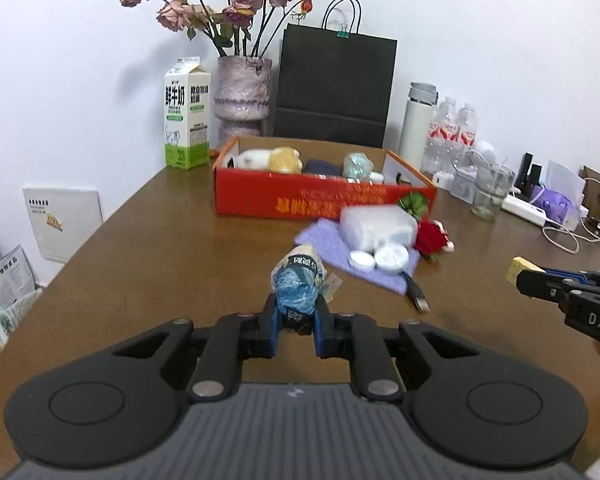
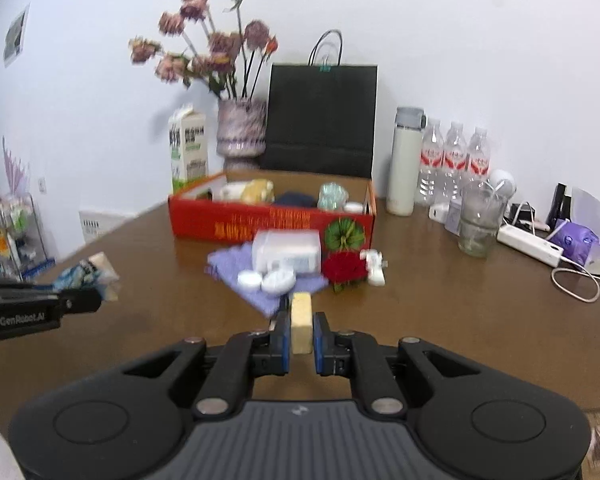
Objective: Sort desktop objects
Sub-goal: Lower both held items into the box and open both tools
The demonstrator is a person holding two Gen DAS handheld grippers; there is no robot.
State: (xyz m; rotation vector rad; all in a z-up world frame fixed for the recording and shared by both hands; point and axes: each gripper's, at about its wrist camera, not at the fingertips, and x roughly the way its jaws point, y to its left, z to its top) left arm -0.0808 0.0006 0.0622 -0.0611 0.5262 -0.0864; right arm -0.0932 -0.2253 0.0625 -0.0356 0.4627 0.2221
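Observation:
My left gripper (image 1: 296, 312) is shut on a crumpled blue and beige snack packet (image 1: 298, 280), held above the brown table (image 1: 160, 248); it also shows in the right wrist view (image 2: 86, 274). My right gripper (image 2: 301, 334) is shut on a pale yellow block (image 2: 301, 320), seen in the left wrist view (image 1: 520, 269) at the right. Ahead lie a purple cloth (image 2: 236, 268), a white plastic pack (image 2: 286, 254), two round white lids (image 2: 276, 280) and a red rose (image 2: 344, 266). Behind stands the red box (image 2: 272, 222) with a plush toy and other items.
At the back stand a milk carton (image 1: 187, 116), a vase of dried roses (image 1: 242, 92), a black paper bag (image 1: 332, 88), a white flask (image 2: 405, 160) and water bottles (image 2: 454, 160). A glass (image 2: 478, 224), power strip (image 2: 530, 245) and cables lie at the right.

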